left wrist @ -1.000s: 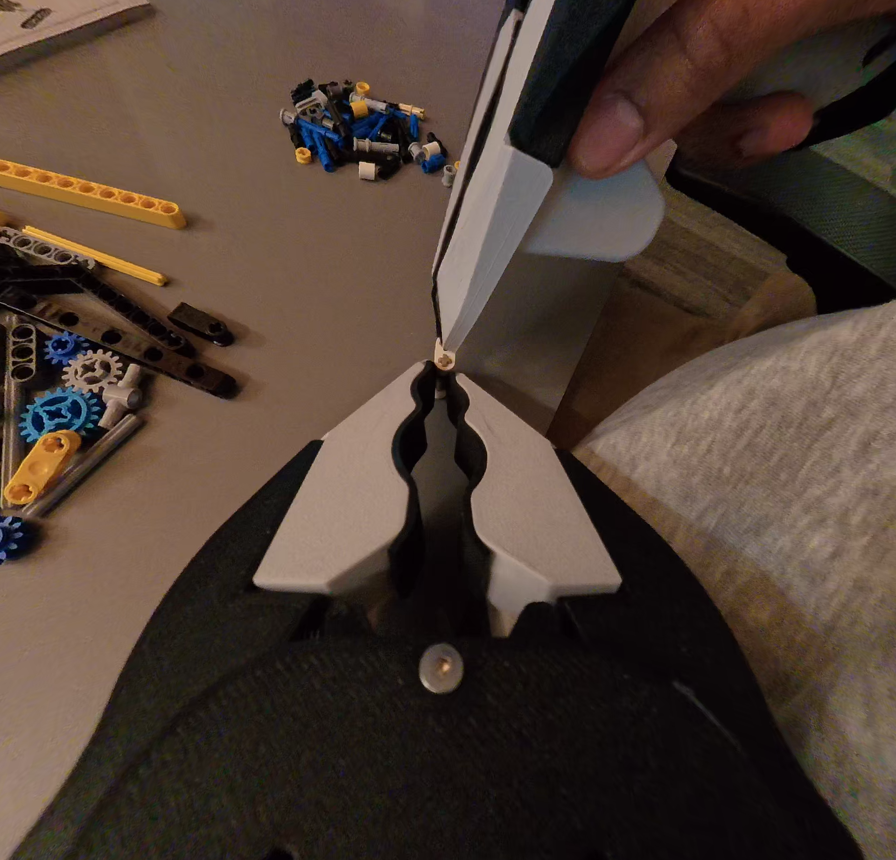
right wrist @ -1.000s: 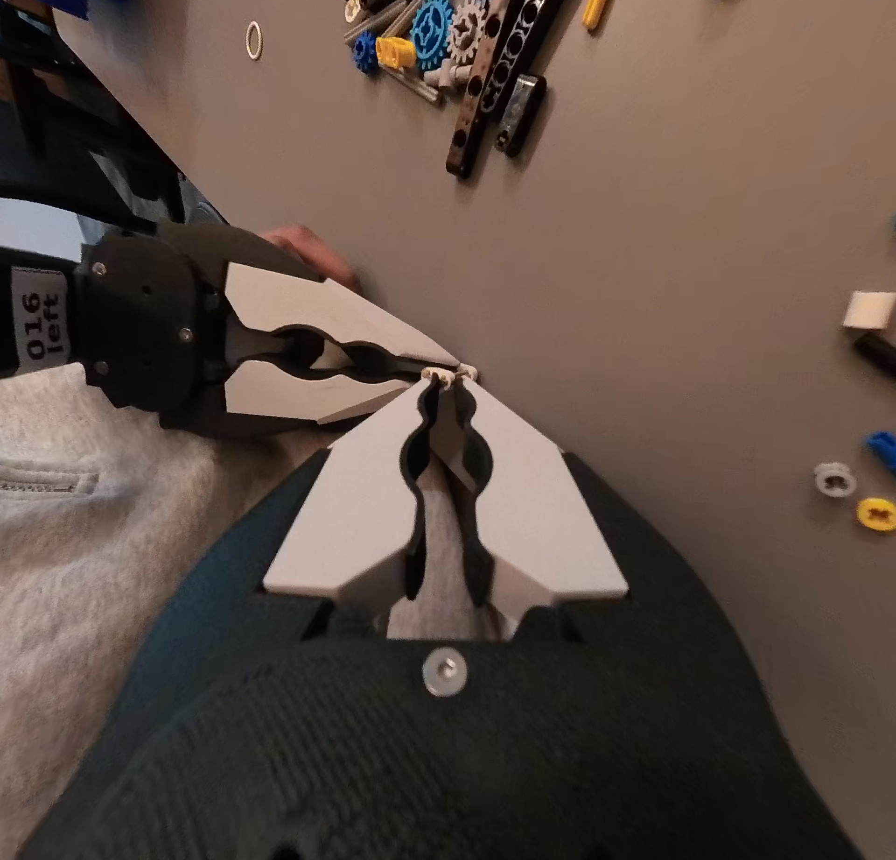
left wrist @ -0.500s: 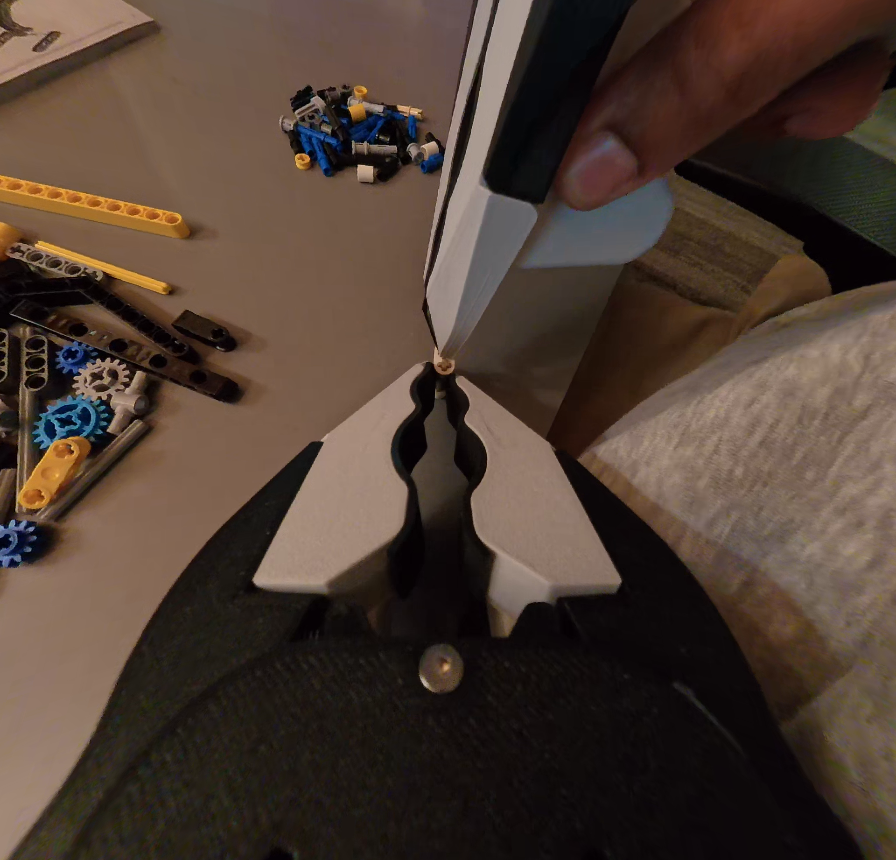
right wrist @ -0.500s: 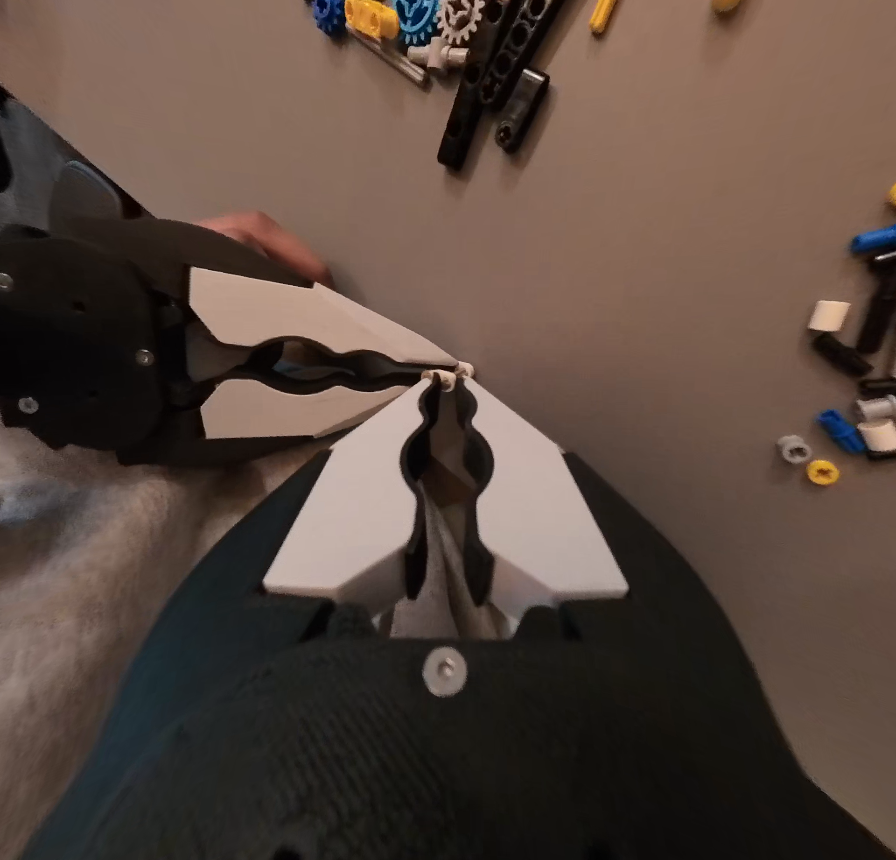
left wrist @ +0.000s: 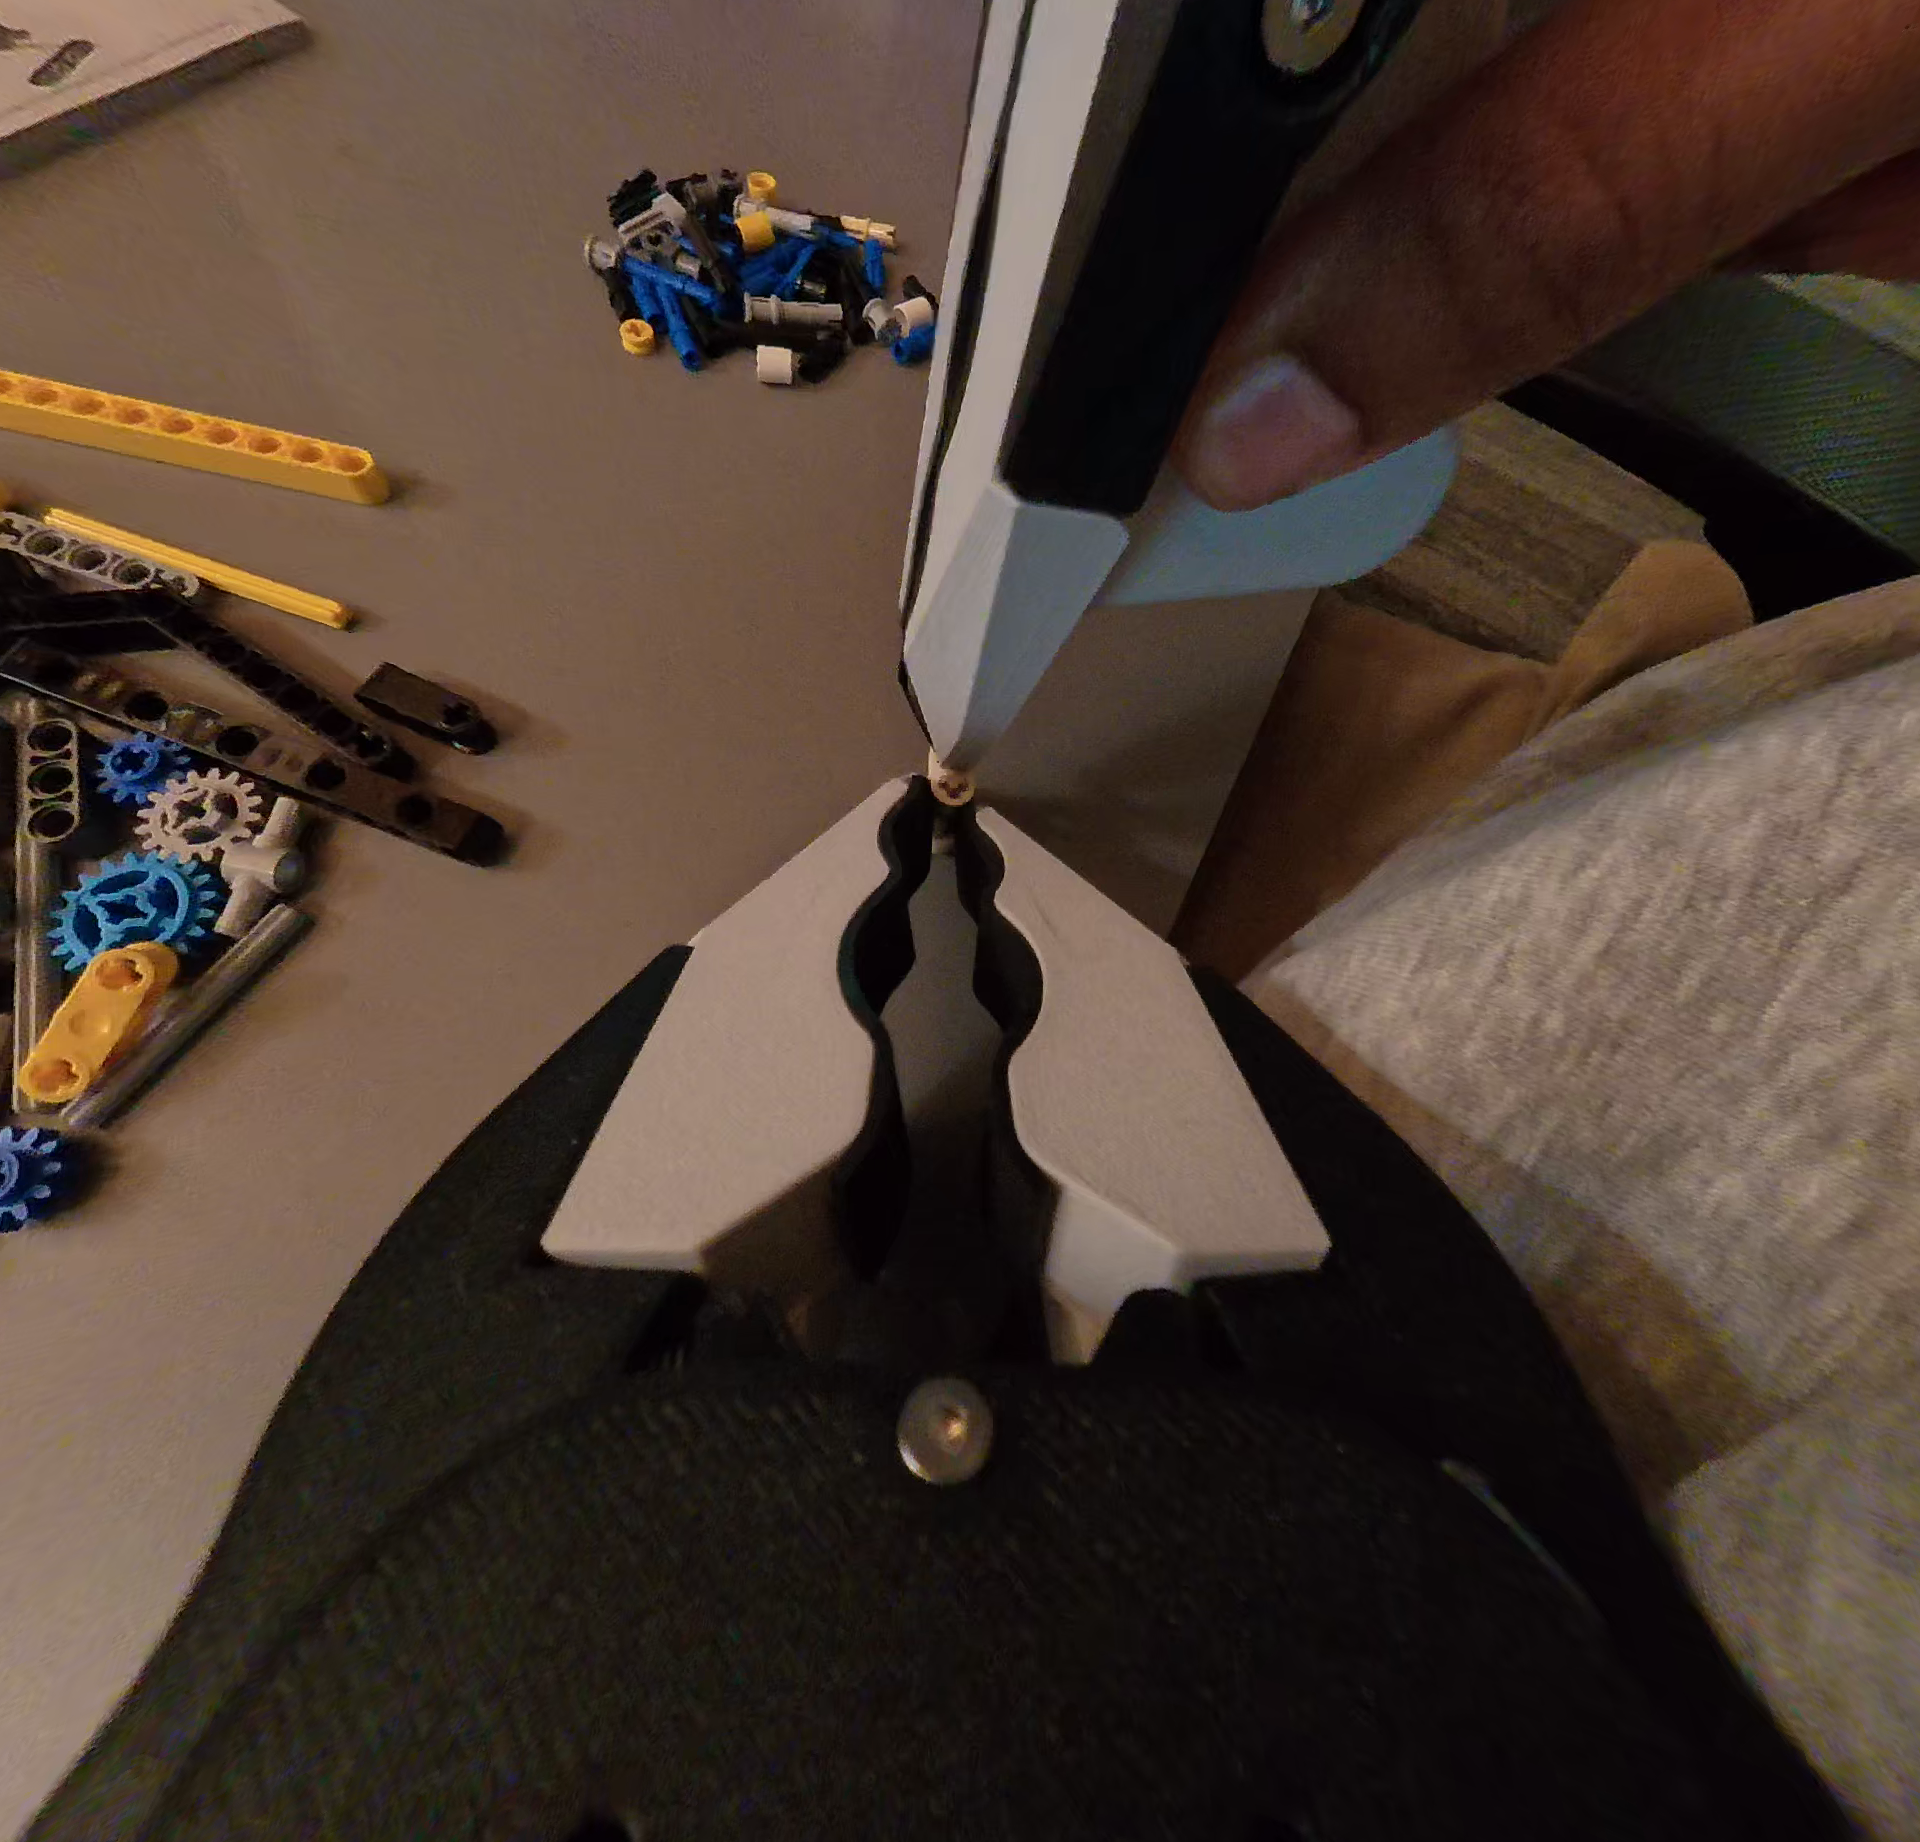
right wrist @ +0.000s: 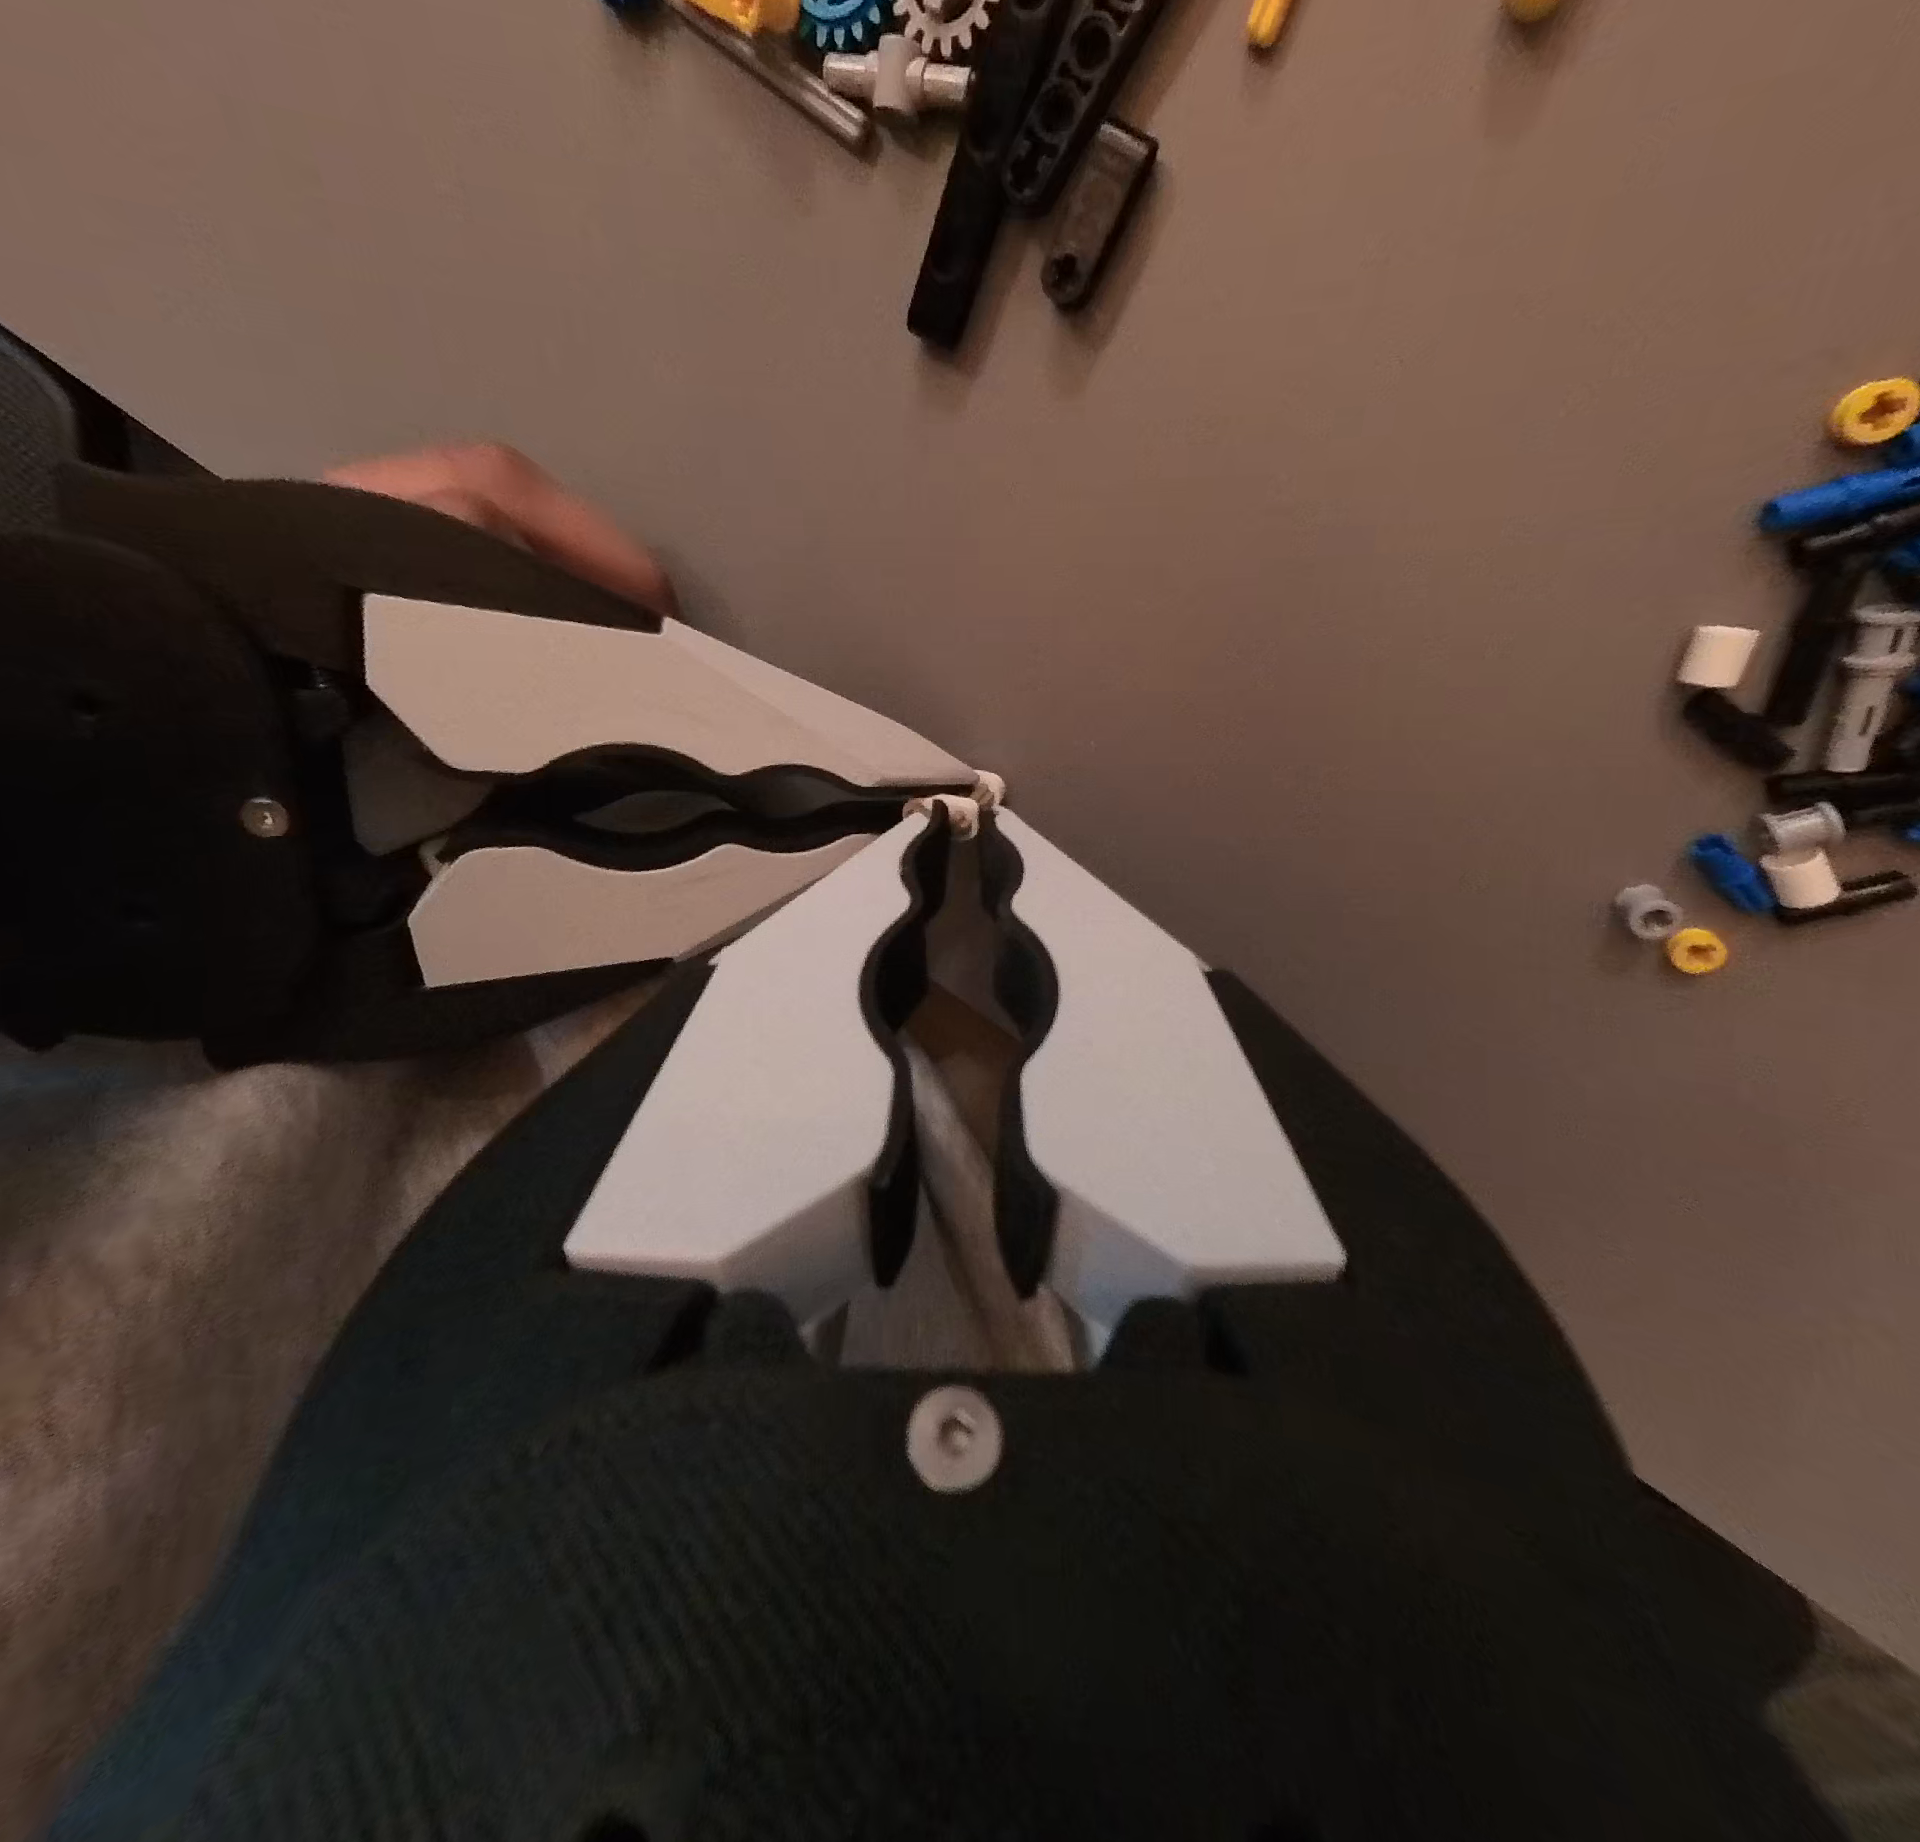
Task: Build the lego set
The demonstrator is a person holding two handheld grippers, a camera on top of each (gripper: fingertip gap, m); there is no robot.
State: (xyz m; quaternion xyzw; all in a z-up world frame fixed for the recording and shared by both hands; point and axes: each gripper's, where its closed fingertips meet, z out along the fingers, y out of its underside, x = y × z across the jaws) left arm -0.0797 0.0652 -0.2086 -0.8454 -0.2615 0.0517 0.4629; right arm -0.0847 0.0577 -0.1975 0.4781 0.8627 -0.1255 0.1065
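A small tan lego pin (left wrist: 951, 787) is held just above the grey table's near edge. My left gripper (left wrist: 940, 805) is shut on it from below in the left wrist view. My right gripper (left wrist: 951, 748) comes down from above, shut, with its tips on the same pin. In the right wrist view the right gripper (right wrist: 961, 821) is shut on the tan pin (right wrist: 951, 813), and the left gripper (right wrist: 961, 790) reaches in from the left, tip to tip with it. Most of the pin is hidden between the pads.
A pile of small blue, black and yellow pins (left wrist: 758, 275) lies farther back, also showing at the right (right wrist: 1818, 753). A yellow beam (left wrist: 187, 436), black beams (left wrist: 260, 743) and gears (left wrist: 135, 909) lie left. A booklet (left wrist: 114, 36) is at the far left. Grey clothing (left wrist: 1610, 1065) is right. My two grippers' fingertips are within a few centimetres of each other. Left tips and right tips are each some 15 cm from the yellow beam (left wrist: 187, 436).
Both grippers stay shut tip to tip on the pin. The right gripper has tilted more upright and drawn closer, and the pin pile has come into the right wrist view.
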